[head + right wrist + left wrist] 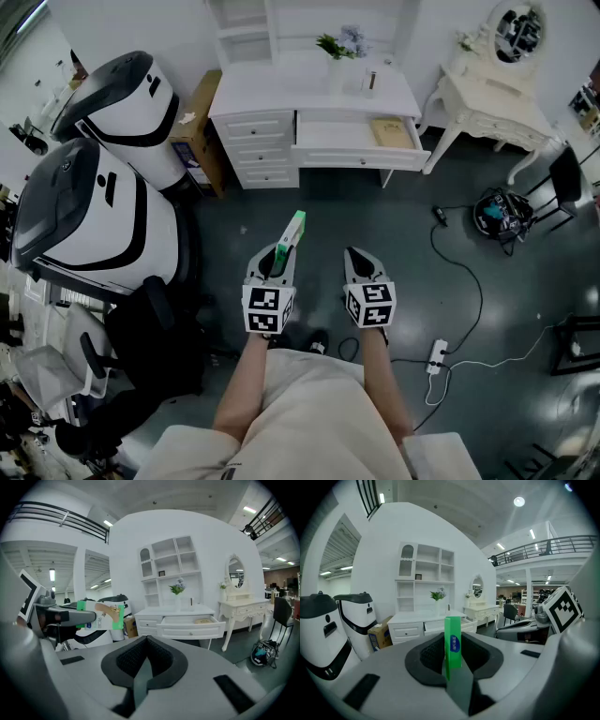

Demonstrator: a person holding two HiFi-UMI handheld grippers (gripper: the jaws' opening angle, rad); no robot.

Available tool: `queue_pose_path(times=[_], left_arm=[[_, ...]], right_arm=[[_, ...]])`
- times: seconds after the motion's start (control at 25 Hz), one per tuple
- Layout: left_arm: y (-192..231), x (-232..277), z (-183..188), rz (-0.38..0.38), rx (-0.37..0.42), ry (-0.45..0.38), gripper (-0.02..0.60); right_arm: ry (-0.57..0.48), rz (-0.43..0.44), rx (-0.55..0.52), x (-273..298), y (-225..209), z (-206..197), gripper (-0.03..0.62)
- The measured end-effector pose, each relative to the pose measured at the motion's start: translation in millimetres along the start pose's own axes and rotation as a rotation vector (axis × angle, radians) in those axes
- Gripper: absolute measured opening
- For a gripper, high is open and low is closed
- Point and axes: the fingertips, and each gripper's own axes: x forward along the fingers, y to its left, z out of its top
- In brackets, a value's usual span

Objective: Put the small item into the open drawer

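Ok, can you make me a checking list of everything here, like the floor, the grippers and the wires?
Surface: dark floor; white desk ahead.
Job's things: green box held off the floor; open drawer holds a tan item.
Clutter: plant vase on the desk; dark bag on the floor.
Grippers: left gripper shut on the green box; right gripper shut, empty.
Cables: black cable and white power strip on the floor.
Surroundings: two white-and-black machines, cardboard box, mirror table.
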Motion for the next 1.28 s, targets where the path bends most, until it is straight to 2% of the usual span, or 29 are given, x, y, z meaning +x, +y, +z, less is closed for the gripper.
queue_pose_path(times=[0.64,1.0,1.28], left_arm=[[-10.9,5.9,5.7,0.003,-0.012,-0.005,0.101],[19.8,13.2,-6.0,0.037,-0.029,0.016,0.101],[53.7,53.5,3.1,0.036,-0.048,0.012,0.100]], right_arm=[[-0.010,0.000,0.039,0.6,-21.2,1.6,0.025],[-0.040,0.007,0.104,26.4,-21.4,3.0,0.025],[-0.103,0.068,0.131,65.7,-22.3,27.8,0.025]])
